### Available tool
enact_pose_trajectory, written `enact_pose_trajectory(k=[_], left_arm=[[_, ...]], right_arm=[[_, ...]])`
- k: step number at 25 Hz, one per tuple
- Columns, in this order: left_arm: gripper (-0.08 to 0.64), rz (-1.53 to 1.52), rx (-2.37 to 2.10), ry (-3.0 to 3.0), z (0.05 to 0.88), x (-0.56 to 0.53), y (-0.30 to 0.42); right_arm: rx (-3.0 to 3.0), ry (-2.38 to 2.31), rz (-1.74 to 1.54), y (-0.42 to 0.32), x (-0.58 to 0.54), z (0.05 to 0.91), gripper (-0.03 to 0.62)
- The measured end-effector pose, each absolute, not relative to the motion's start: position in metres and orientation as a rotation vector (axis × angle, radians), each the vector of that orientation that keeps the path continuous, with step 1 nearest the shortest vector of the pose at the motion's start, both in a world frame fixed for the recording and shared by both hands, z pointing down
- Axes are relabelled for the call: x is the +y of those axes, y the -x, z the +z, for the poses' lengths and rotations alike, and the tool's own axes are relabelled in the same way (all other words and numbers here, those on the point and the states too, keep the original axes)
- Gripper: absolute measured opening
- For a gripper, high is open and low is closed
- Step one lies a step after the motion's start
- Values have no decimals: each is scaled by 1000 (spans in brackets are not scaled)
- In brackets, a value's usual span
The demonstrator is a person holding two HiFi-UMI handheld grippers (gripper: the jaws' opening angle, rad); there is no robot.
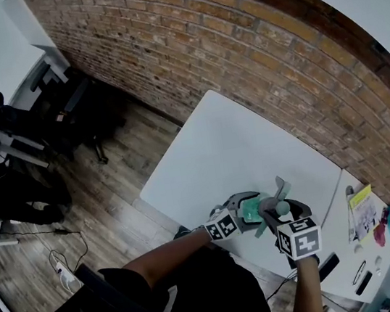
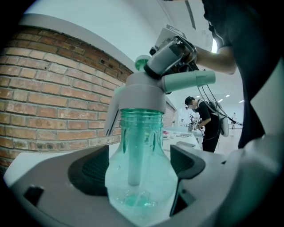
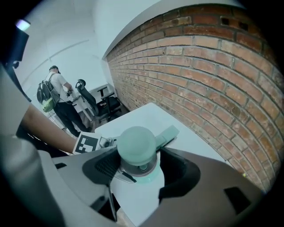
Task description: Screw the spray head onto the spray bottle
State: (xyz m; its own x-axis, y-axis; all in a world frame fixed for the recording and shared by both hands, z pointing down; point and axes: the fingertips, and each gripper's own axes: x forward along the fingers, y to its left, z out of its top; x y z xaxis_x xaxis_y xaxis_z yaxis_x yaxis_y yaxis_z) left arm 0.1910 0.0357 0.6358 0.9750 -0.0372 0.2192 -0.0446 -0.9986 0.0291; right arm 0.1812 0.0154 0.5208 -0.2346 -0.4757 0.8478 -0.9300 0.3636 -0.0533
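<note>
Spray bottle (image 2: 141,177) with spray head (image 3: 136,146) on its neck, held up by the table's (image 1: 237,145) near edge.
We clamp its belly in the left gripper (image 1: 243,211) and the head in the right gripper (image 3: 137,170). A tilted twist risks cross-threading, or the bottle may spin in the pads.

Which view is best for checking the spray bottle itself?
Left gripper view: the spray bottle fills the frame, upright between the jaws, with the spray head on its neck. Right gripper view looks down on the head, which hides nearly all the bottle. Head view shows it small and partly covered.
</note>
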Motion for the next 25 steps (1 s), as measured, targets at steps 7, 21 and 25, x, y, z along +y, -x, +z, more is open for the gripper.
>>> enact_pose_trajectory(k=[7,21,25], left_arm=[[424,327,-76,-3089,637,37,-191],[425,314,-61,-3093,634,37,-193],[425,325,-56,-3089,636,37,-193]], right_arm=[[-1831,-1042,539,-173,19,523,275],[-1791,-507,14,-163,30,528,272],[-1709,-309,-200,-163,36,531,272]])
